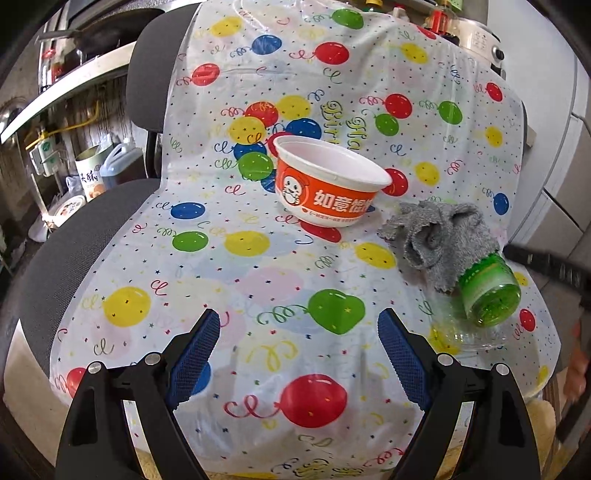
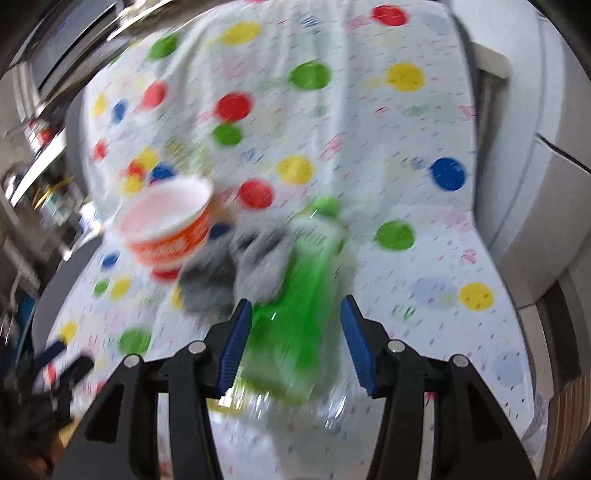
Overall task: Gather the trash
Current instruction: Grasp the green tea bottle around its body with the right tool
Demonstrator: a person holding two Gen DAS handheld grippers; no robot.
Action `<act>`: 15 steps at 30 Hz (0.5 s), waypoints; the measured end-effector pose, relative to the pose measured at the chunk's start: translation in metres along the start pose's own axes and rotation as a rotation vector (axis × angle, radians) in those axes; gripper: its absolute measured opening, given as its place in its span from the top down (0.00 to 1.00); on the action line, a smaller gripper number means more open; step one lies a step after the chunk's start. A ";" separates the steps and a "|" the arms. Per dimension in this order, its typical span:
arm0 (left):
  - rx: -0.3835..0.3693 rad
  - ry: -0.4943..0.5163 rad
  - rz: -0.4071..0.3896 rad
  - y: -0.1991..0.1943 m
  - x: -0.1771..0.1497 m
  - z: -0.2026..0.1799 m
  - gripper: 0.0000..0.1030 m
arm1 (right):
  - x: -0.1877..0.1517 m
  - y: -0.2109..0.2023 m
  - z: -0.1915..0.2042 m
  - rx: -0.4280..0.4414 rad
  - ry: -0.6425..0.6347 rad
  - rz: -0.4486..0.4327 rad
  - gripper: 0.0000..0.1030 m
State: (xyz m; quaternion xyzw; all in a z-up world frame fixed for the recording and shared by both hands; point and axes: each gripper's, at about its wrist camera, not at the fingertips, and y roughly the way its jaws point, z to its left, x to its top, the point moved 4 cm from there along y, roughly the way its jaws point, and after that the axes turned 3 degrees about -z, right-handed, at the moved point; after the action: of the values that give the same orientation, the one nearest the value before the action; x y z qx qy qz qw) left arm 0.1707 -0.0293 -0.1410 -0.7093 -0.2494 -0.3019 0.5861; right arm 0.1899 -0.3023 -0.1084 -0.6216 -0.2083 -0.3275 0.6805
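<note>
A: Trash check — what's on the chair?

B: I see an orange paper bowl upright on the balloon-print plastic sheet, a crumpled grey cloth beside it, draped over a green plastic bottle lying down.

A: Grippers?

B: My left gripper is spread, empty. My right gripper straddles the bottle; blur hides any contact.

We are in a home kitchen. Along the left wall we see a steel counter edge with a dark pan on it, and under it a yellow gas hose, a plastic oil jug and a tin. Sauce bottles and a white cooker stand behind a chair draped in a balloon-print sheet.
</note>
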 end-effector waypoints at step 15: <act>0.003 -0.017 0.003 0.009 0.014 0.010 0.15 | 0.009 0.066 0.030 -0.155 -0.103 0.156 0.35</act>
State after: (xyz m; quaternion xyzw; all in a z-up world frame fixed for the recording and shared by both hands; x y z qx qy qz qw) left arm 0.1876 -0.0212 -0.1383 -0.7114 -0.2537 -0.2946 0.5855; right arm 0.2469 -0.2738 -0.1448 -0.7027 -0.1680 -0.2562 0.6422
